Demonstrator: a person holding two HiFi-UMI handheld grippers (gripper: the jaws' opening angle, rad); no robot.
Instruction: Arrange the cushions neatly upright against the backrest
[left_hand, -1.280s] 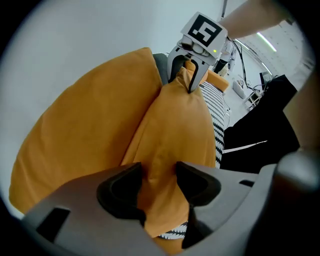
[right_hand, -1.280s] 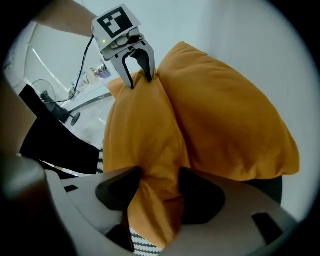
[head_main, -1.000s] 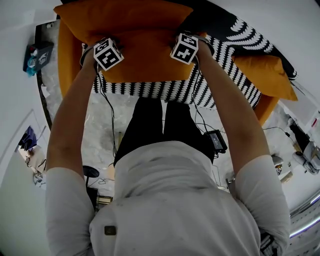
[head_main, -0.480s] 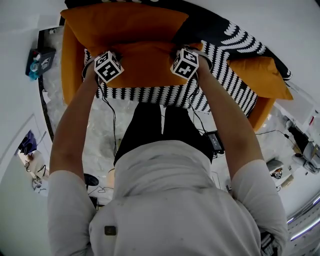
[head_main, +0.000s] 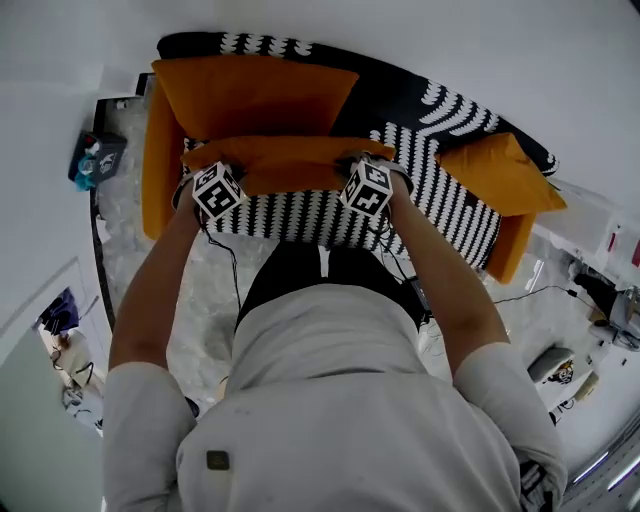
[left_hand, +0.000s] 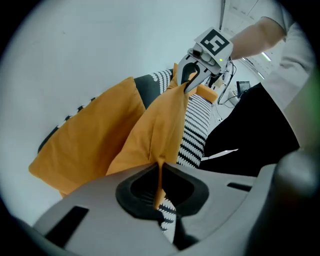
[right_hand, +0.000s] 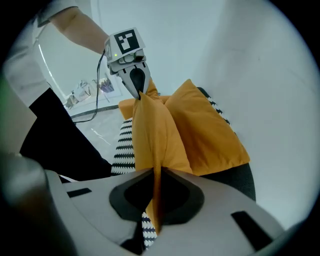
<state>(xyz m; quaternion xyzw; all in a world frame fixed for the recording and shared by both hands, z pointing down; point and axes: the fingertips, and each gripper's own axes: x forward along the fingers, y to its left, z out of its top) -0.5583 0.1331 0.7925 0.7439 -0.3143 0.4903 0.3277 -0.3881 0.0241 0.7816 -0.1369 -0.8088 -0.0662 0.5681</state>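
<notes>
Shoulders in a white shirt (head_main: 330, 400) fill the near side of the head view, with black trousers (head_main: 300, 275) below them, and a pale floor (head_main: 205, 300) to either side. Both bare forearms reach away towards a sofa (head_main: 300, 212) draped in a black-and-white patterned cover.

The left gripper (left_hand: 159, 186) is clenched on a thin fold of orange fabric at one top corner of the orange cushion (head_main: 290, 162). Its own view shows the cloth pinched flat between the dark pads. The right gripper (right_hand: 156, 192) is clamped the same way on the opposite corner, with a narrow strip of fabric squeezed between its pads. Each gripper view looks along the cushion's top edge to the other gripper biting in at the far end. The cushion hangs stretched between the two, over the near part of the striped seat. I cannot tell whether its lower edge touches the seat.

Just beyond it, a second orange cushion (head_main: 255, 95) stands against the backrest (head_main: 400, 95) at the left end of the sofa, leaning a little. Whether the held cushion touches it is hard to make out. A third orange cushion (head_main: 495, 172) lies tilted at the right end, well apart from the other two. Orange armrests show at the left (head_main: 158, 180) and the right (head_main: 510, 250), outside the patterned cover. A bare white wall (head_main: 400, 30) lies past the sofa.
</notes>
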